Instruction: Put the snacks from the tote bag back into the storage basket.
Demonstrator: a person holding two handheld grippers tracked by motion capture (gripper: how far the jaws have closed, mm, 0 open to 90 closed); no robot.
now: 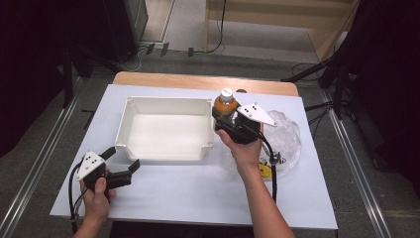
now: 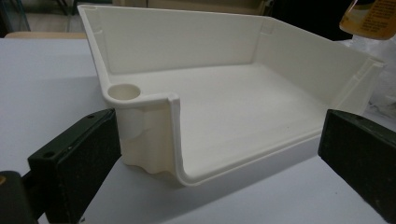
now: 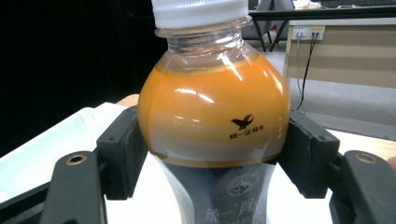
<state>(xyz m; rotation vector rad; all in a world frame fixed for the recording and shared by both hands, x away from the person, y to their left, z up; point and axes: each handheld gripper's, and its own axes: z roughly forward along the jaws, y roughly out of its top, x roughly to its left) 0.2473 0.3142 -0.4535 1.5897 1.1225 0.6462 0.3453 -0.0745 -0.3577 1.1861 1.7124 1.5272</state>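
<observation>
Two grippers, one load. High view: your right gripper [image 1: 225, 119] has the orange drink bottle [image 1: 224, 102] upright just beside the right wall of the white tray [image 1: 163, 153], over the table [image 1: 198, 188]; a crumpled clear plastic bag [image 1: 287, 136] lies behind your hand. Your left gripper [image 1: 124, 163] sits at the tray's near-left corner, jaws apart, holding nothing. Left gripper view: both pads wide open with the tray [image 2: 177, 135] corner between them, not touching; bottle [image 2: 371, 18] label peeks in top right. Right gripper view: pads clamp the bottle [image 3: 212, 121] on both sides at the bottom of its bulged shoulder, jaws fairly wide because the body is fat. Nearly full, so expect it heavy and bottom-weighted; smooth rounded plastic, likely slippery and a bit squashy. I'd judge the grip sound, since the bulge above the pads stops it sliding down. Keep it upright; the white cap [image 3: 201, 11] looks shut.
</observation>
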